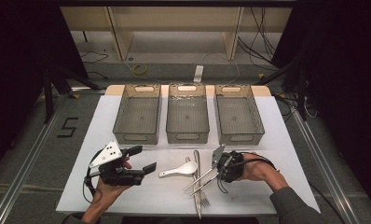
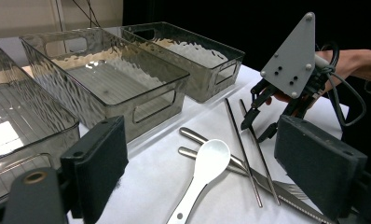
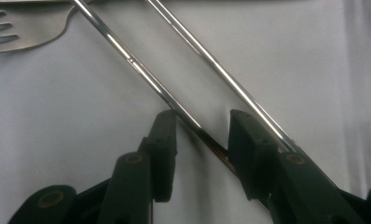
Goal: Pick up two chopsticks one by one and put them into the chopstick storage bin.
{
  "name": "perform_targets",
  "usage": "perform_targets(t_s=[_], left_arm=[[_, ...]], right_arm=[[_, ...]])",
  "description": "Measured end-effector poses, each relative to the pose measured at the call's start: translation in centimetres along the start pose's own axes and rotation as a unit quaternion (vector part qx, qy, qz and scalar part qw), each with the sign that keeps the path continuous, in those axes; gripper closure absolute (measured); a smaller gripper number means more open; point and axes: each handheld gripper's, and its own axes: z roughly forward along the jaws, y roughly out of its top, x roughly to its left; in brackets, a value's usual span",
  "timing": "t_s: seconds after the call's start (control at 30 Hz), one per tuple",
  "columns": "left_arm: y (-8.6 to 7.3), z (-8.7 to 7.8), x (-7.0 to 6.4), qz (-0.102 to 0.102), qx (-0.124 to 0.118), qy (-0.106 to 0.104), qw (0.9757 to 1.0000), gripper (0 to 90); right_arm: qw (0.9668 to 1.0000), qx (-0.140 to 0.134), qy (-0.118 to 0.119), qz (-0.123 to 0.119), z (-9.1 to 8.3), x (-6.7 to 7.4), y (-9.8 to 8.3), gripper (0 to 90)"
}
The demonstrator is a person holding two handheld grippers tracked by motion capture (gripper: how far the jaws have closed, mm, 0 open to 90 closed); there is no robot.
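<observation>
Right gripper (image 3: pixel 200 140) over the chopsticks (image 3: pixel 174 100)

Its jaws stand spread: one chopstick runs between them, unpinched, while the other passes the outer side of one jaw.

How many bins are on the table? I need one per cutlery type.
3, all clear and empty, in a row across the far side of the white table top: left bin, middle bin, right bin. None looks hidden.
</observation>
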Motion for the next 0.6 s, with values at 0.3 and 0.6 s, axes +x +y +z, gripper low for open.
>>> perform_targets(t_s=[0.3, 0.6], left_arm=[[0.0, 0.0, 0.0, 0.001, 0.002, 0.002, 1.0, 16.6], [0.0, 0.0, 0.0, -0.002, 0.002, 0.001, 1.0, 16.6]], right_arm=[[0.9995, 0.016, 0.003, -0.029, -0.2, 0.8, -0.1, 71.6], [0.998, 0.027, 0.006, -0.057, -0.4, 1.6, -0.3, 78.3]])
